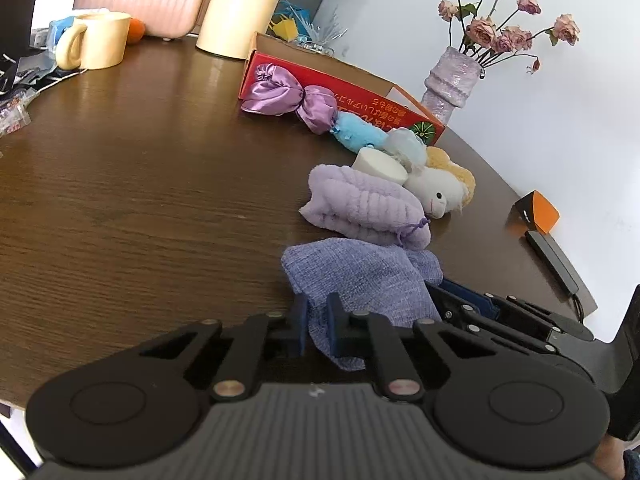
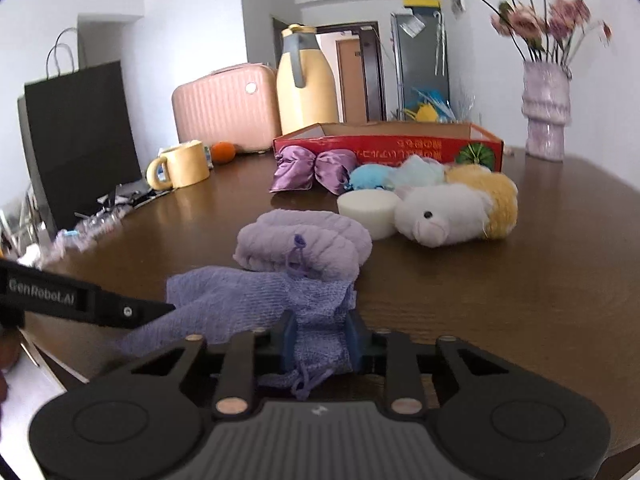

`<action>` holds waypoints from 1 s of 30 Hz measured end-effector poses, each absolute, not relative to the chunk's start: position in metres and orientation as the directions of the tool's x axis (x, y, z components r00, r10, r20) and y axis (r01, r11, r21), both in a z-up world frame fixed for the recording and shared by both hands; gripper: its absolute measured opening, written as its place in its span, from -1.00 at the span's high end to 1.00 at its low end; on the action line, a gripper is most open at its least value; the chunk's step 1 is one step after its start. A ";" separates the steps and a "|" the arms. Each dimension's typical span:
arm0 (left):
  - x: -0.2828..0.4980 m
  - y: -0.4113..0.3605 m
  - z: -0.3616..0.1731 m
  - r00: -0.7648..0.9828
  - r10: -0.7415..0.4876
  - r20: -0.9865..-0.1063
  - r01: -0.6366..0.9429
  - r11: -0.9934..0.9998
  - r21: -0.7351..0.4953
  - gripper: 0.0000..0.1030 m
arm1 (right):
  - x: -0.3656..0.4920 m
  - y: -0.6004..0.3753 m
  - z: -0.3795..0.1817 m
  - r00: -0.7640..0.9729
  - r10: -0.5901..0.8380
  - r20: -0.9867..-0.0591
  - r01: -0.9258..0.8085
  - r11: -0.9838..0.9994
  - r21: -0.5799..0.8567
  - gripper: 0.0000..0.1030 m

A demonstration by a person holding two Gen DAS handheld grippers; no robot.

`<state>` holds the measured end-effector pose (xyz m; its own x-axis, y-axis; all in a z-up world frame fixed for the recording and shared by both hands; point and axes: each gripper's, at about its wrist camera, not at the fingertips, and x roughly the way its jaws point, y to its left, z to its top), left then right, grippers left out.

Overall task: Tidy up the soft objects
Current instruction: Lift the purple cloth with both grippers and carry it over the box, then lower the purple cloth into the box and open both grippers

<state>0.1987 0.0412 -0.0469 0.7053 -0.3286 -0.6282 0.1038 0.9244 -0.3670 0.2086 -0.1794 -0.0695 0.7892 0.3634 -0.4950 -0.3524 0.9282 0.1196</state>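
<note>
A lavender woven drawstring pouch (image 1: 360, 276) (image 2: 248, 300) lies at the near edge of the brown table. My left gripper (image 1: 317, 324) is shut on one end of it. My right gripper (image 2: 322, 340) is shut on its other end, near the drawstring. Behind the pouch sit a folded lilac towel (image 1: 360, 204) (image 2: 304, 242), a white foam cylinder (image 2: 368, 208), a white and tan plush animal (image 2: 452, 208), a pale blue puff (image 2: 420, 172), a blue plush (image 2: 370, 176) and a purple satin pouch (image 1: 288, 96) (image 2: 312, 168). A red cardboard box (image 1: 352, 96) (image 2: 392, 140) stands open behind them.
A yellow mug (image 2: 180, 164), an orange (image 2: 222, 152), a cream thermos jug (image 2: 304, 80) and a pink case (image 2: 224, 108) stand at the back left. A vase of dried roses (image 2: 546, 112) stands at the back right. A black and orange device (image 1: 536, 212) lies at the table's right edge.
</note>
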 end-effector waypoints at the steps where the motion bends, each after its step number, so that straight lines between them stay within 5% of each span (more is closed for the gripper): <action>1: 0.197 0.040 -0.047 0.708 -0.324 -0.628 0.106 0.927 -0.360 0.84 | 0.207 -0.178 -0.069 0.792 0.361 -0.493 -0.355 0.928 0.109 0.68; 3: 0.194 0.039 -0.047 0.713 -0.324 -0.621 0.116 0.929 -0.351 0.89 | 0.203 -0.176 -0.069 0.800 0.350 -0.488 -0.356 0.931 0.084 0.91; 13: 0.195 0.036 -0.007 0.763 -0.398 -0.510 0.231 0.904 -0.360 0.94 | 0.181 -0.185 -0.037 0.850 0.349 -0.395 -0.353 0.933 0.065 0.93; 17: 0.250 0.034 0.037 0.798 -0.409 -0.444 0.280 0.902 -0.327 0.94 | 0.212 -0.194 0.005 0.872 0.374 -0.316 -0.373 0.926 0.067 0.93; 21: 0.354 0.033 0.068 0.810 -0.352 -0.469 0.250 0.931 -0.266 0.94 | 0.286 -0.194 0.047 0.877 0.388 -0.281 -0.391 0.919 0.048 0.93; 25: 0.476 0.028 0.066 0.783 -0.235 -0.576 0.165 0.971 -0.172 0.94 | 0.404 -0.175 0.074 0.844 0.394 -0.365 -0.411 0.911 0.033 0.93; 30: 0.592 0.017 0.024 0.693 -0.046 -0.720 0.087 0.996 0.020 0.92 | 0.559 -0.141 0.048 0.722 0.363 -0.588 -0.380 0.919 0.101 0.93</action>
